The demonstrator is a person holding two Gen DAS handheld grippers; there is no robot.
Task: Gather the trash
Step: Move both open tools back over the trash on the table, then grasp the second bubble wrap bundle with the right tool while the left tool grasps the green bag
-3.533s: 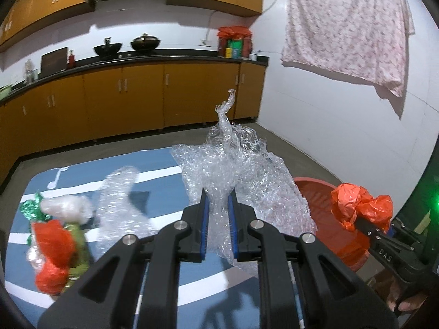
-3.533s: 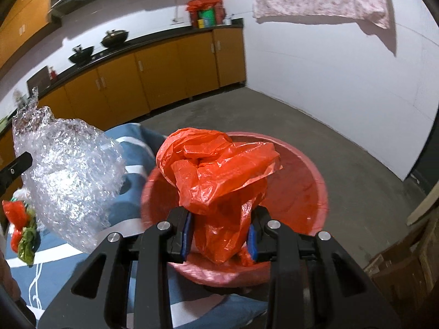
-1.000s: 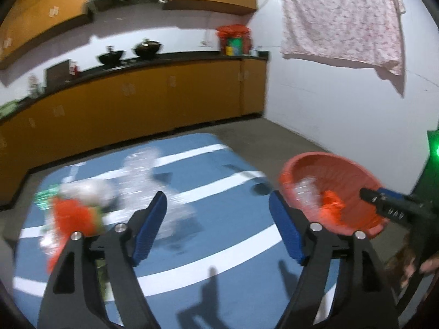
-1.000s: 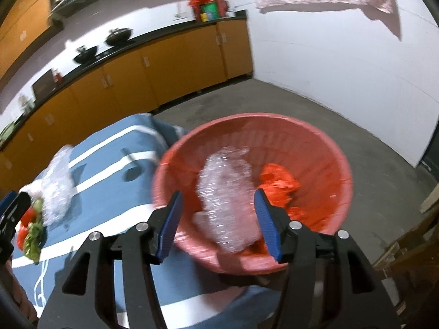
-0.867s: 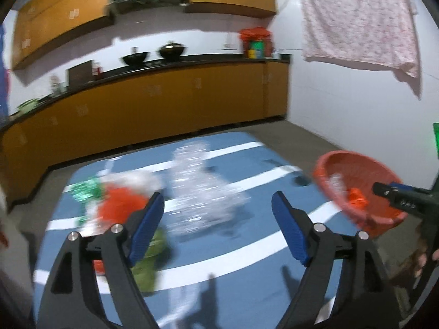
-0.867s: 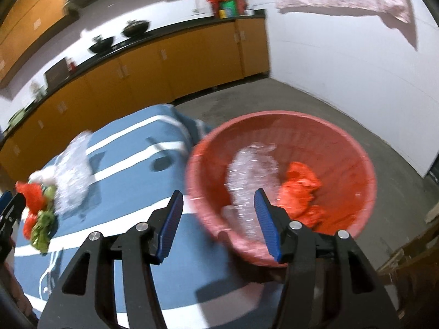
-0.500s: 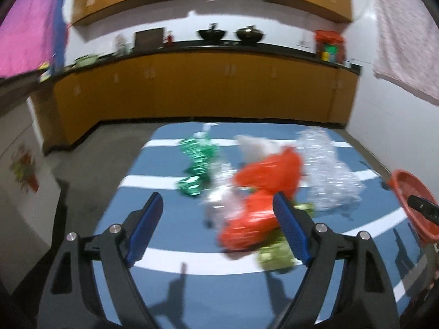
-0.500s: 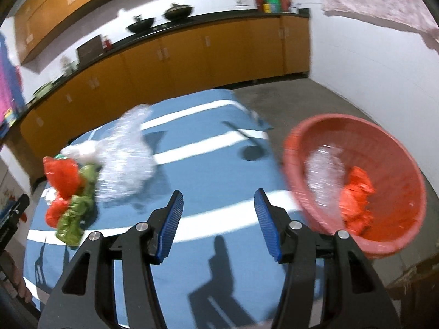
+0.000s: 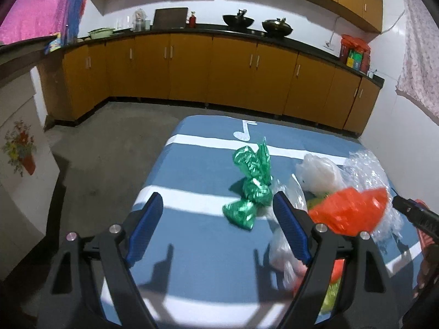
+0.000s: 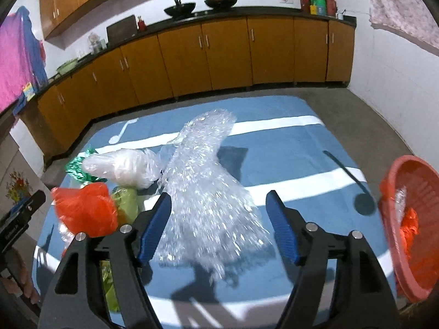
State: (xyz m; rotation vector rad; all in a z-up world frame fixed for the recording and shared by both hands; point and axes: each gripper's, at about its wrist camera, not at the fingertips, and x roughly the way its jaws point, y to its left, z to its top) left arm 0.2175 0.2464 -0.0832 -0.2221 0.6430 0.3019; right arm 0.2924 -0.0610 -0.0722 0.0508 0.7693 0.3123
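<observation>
Trash lies on a blue striped mat (image 9: 197,235) (image 10: 288,148). A crumpled green foil wrapper (image 9: 251,185) sits just beyond my left gripper (image 9: 216,230), which is open and empty. Right of it lie a white plastic bag (image 9: 319,174), an orange bag (image 9: 348,213) and bubble wrap (image 9: 367,170). My right gripper (image 10: 219,226) hangs over the bubble wrap sheet (image 10: 205,192), jaws opening, pads clear of it. The orange bag (image 10: 85,209), white bag (image 10: 120,168) and a green bag (image 10: 127,203) lie to its left. The red basket (image 10: 411,233) at the right edge holds orange and clear trash.
Orange kitchen cabinets (image 9: 192,68) with a black counter run along the back wall. Bare concrete floor (image 9: 96,150) surrounds the mat. A white wall (image 10: 397,82) rises to the right, with patterned cloth hanging. The right gripper's tip (image 9: 414,216) shows in the left wrist view.
Both grippers swung left, away from the basket toward the trash pile. The right gripper's jaws have spread wider. The left gripper now faces the green wrapper.
</observation>
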